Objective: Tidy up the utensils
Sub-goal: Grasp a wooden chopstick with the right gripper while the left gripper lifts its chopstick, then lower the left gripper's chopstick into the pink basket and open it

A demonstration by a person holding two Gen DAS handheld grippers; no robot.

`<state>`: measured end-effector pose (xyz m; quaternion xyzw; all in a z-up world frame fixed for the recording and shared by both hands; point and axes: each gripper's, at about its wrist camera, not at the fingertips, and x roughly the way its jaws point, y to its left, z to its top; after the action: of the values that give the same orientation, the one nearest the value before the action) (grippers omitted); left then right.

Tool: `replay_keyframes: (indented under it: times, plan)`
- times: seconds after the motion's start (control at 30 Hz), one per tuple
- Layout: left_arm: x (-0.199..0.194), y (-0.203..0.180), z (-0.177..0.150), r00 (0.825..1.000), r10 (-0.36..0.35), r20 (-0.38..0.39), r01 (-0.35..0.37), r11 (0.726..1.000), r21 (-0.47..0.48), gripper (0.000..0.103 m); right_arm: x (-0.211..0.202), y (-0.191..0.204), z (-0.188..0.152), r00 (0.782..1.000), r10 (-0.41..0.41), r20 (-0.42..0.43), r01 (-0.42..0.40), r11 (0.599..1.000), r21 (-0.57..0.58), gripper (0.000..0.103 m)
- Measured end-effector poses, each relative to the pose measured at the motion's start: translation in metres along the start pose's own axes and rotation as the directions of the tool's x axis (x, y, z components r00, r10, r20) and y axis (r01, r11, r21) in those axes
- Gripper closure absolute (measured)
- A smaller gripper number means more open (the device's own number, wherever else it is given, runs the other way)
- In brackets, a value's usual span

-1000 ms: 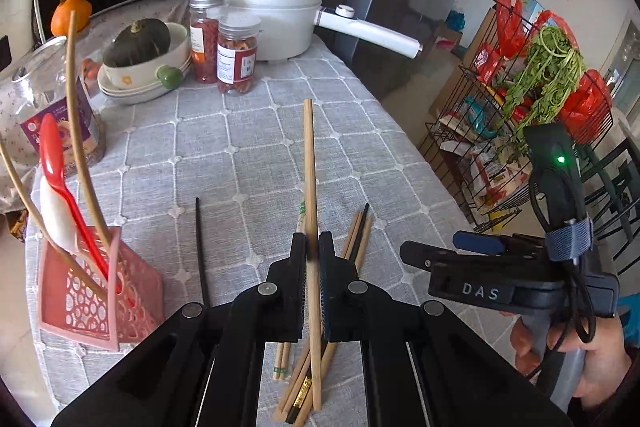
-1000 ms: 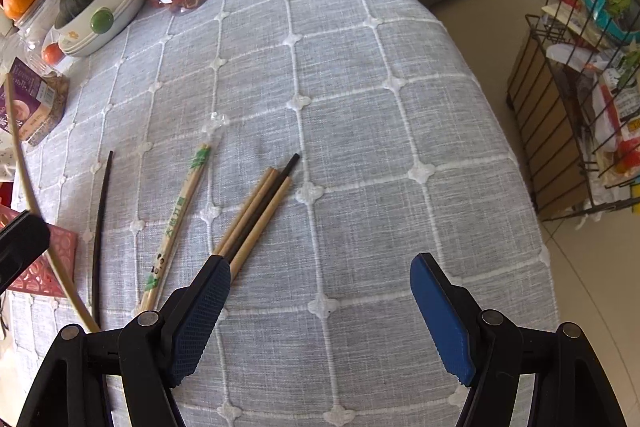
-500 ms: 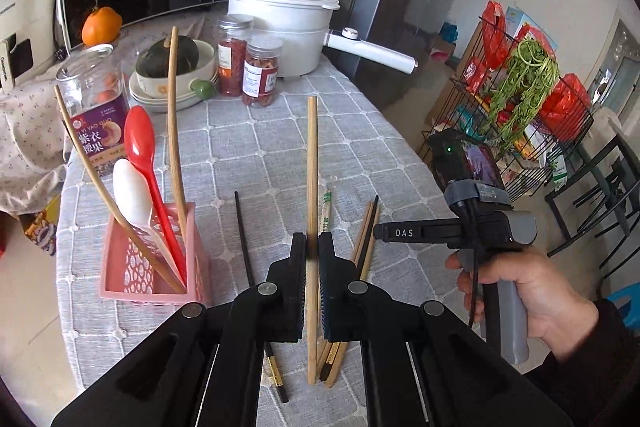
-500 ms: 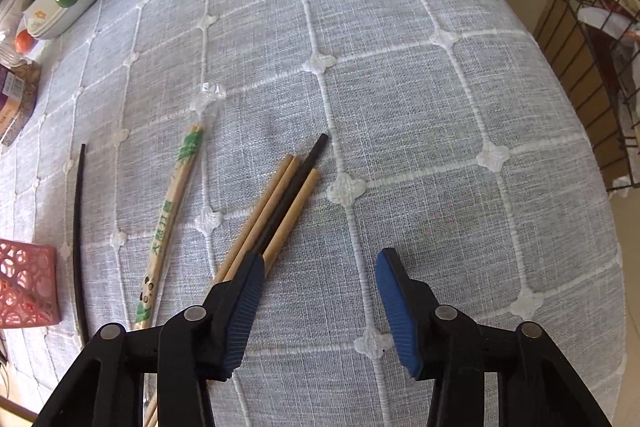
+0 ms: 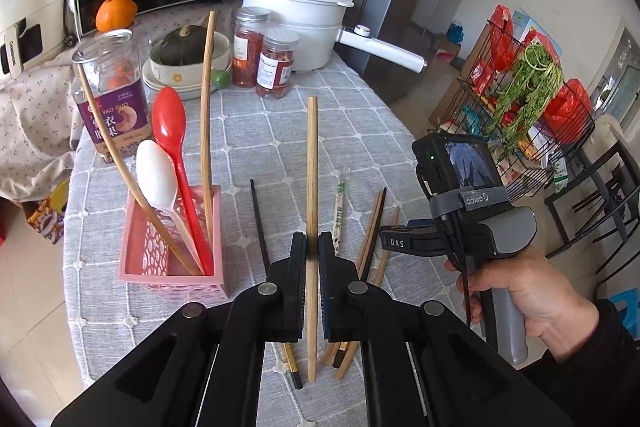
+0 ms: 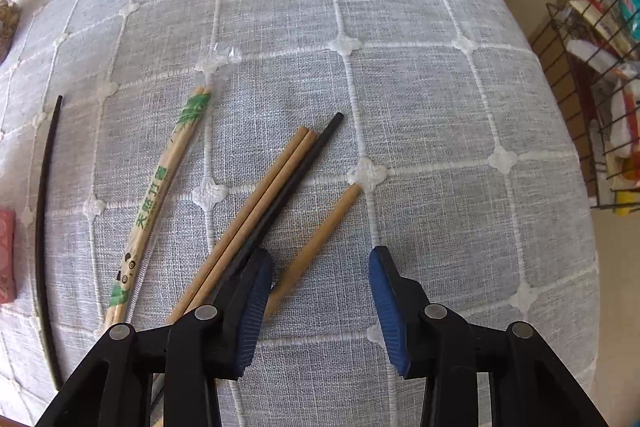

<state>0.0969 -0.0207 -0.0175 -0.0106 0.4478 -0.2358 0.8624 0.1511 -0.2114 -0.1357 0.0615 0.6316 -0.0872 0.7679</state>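
My left gripper [image 5: 313,247] is shut on a wooden chopstick [image 5: 312,167] and holds it above the table, right of the pink basket [image 5: 176,279]. A red spoon [image 5: 170,119], a white spoon [image 5: 154,167] and two wooden chopsticks stand in the basket. My right gripper [image 6: 320,267] points down at the cloth with its jaws closing. A loose wooden chopstick [image 6: 324,227] lies between the pads, against the left one and apart from the right one. Left of it lie two wooden chopsticks [image 6: 260,195] and a black chopstick [image 6: 304,163].
A wrapped chopstick pair [image 6: 160,179] and another black chopstick [image 6: 44,187] lie further left. Jars [image 5: 276,67], a white pot [image 5: 296,23] and a bowl with a squash [image 5: 188,55] stand at the back. A wire rack [image 5: 520,107] stands beyond the table's right edge.
The right gripper sank toward the chopsticks and its jaws narrowed; one wooden chopstick now lies apart from the bundle. The left gripper drew back with its chopstick, so the whole basket shows.
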Motion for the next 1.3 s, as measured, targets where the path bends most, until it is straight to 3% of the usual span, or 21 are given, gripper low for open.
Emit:
replay_keyframes:
  times: [0.2,0.33,0.47,0.57,0.67,0.87,1.07,1.3]
  plan:
    - [-0.018,0.002,0.001,0.999,-0.003,0.043,0.003,1.000,-0.001,0.097,-0.002,-0.010,0.000,0.997,0.074,0.024,-0.075,0.994,0.073,0.098]
    - [-0.039,0.008,0.003,0.995,0.002,0.099,-0.002,1.000,-0.003,0.097,-0.005,-0.021,0.000,0.993,0.112,0.039,-0.115,0.986,0.117,0.098]
    - [-0.059,0.015,0.007,0.989,0.001,0.150,0.000,1.000,-0.010,0.097,-0.033,-0.018,-0.002,0.984,0.130,0.118,-0.140,0.986,0.084,0.098]
    - [-0.077,0.019,0.009,0.978,-0.005,0.210,0.009,1.000,-0.021,0.097,-0.064,-0.014,-0.007,0.966,0.174,0.194,-0.188,0.980,0.060,0.098]
    - [-0.097,0.023,0.014,0.954,0.009,0.300,0.001,0.999,-0.036,0.097,-0.097,-0.009,-0.014,0.936,0.213,0.280,-0.230,0.973,0.029,0.098]
    - [-0.131,0.036,0.017,0.876,0.080,0.476,-0.039,0.995,-0.095,0.097,-0.150,0.001,-0.025,0.863,0.273,0.426,-0.282,0.958,-0.043,0.098]
    - [-0.128,0.046,0.015,0.791,0.205,0.577,-0.182,0.978,-0.098,0.097,-0.172,0.018,-0.031,0.818,0.313,0.482,-0.294,0.949,-0.117,0.098]
    - [-0.094,0.068,0.014,0.787,0.272,0.554,-0.249,0.961,-0.119,0.097,-0.178,0.026,-0.033,0.793,0.344,0.503,-0.311,0.938,-0.151,0.098]
